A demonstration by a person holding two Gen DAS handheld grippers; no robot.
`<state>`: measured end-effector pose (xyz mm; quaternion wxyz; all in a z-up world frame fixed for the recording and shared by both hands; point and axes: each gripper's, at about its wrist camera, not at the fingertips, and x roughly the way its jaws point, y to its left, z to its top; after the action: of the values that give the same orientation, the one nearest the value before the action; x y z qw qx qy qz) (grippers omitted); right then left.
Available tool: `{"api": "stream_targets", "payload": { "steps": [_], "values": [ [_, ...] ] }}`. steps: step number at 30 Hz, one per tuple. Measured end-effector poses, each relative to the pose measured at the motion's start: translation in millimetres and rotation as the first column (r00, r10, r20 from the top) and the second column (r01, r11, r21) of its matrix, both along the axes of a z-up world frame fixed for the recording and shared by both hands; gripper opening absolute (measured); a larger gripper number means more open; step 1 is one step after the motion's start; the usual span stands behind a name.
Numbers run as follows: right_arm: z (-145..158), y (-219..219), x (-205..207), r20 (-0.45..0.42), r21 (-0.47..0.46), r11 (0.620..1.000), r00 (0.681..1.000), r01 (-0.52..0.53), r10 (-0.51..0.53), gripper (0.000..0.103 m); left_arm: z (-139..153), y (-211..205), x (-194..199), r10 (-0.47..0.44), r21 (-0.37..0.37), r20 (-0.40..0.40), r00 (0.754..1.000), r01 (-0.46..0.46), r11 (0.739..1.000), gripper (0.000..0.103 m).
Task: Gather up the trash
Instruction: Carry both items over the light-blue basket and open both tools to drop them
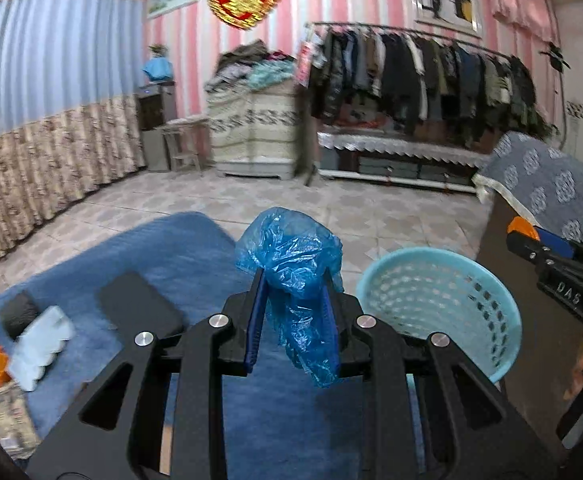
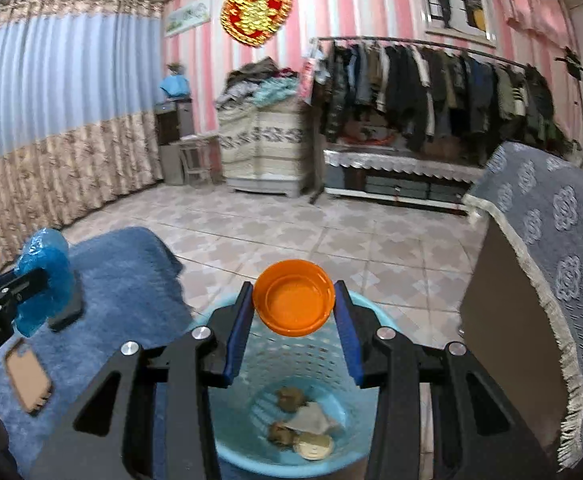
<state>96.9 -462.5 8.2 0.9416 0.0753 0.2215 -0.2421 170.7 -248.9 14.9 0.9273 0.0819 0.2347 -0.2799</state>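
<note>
The left gripper [image 1: 295,304] is clamped on a crumpled blue plastic bag [image 1: 291,264]. The film bulges above the pads and a tail of it hangs below them. I judge the bag very light, soft and a little slippery — it gives no stiff edge, so a pinch on the bunched middle, as here, is the safest hold. It may cling to the pads when they let go.

The right gripper [image 2: 293,308] holds an orange lid [image 2: 293,298] by its rim, 1 pad on each side, directly above the light blue basket [image 2: 371,322]. The lid looks like thin rigid plastic, light and smooth; its round rim could slide out if the grip is off the widest line.

In the basket lie some brown lumps, a grey scrap and a round golden lid — what the lumps are I cannot tell. From the left wrist view the basket is just beside the bag, to its right.

On the blue rug [image 1: 171,248] more things wait: 2 dark flat objects, a pale wrapper, something orange and a printed packet, all blurred and partly cut off by the picture edge. Farther back, the clothes rack [image 1: 419,76] and the curtains are soft in focus.
</note>
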Motion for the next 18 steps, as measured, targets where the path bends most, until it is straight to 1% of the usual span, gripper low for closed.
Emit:
{"api": "stream_targets", "payload": {
  "steps": [3,6,10,13,15,16,17,18],
  "values": [
    [-11,-17,-2,-0.005,0.031,0.998,0.999,0.049,-0.049,0.040,-15,-35,3,-0.063,0.020,-0.034,0.997,0.064,0.998,0.025],
    [-17,-29,-5,-0.008,0.052,0.995,0.997,0.080,-0.079,0.040,-28,-66,4,-0.120,0.058,-0.020,0.993,0.121,0.991,0.025],
    [-21,-36,-2,-0.019,0.055,0.994,0.996,0.090,-0.089,0.040,-43,-101,9,-0.179,0.071,-0.052,0.983,0.182,0.981,0.026],
    [-29,-42,1,-0.037,0.082,0.992,0.995,0.094,-0.091,0.040,-53,-120,15,-0.208,0.077,-0.087,0.974,0.215,0.974,0.027],
    [-32,-41,5,-0.059,0.083,0.992,0.994,0.096,-0.091,0.040,-57,-128,19,-0.220,0.088,-0.101,0.970,0.229,0.969,0.042],
    [-34,-41,7,-0.069,0.079,0.992,0.993,0.096,-0.091,0.040,-59,-132,20,-0.216,0.087,-0.103,0.971,0.225,0.970,0.056],
    [-36,-43,7,-0.074,0.076,0.992,0.993,0.097,-0.091,0.040,-59,-131,23,-0.205,0.079,-0.102,0.973,0.214,0.974,0.066],
    [-37,-42,8,-0.079,0.073,0.992,0.992,0.099,-0.093,0.040,-58,-129,26,-0.191,0.069,-0.102,0.976,0.199,0.978,0.069]
  ]
}}
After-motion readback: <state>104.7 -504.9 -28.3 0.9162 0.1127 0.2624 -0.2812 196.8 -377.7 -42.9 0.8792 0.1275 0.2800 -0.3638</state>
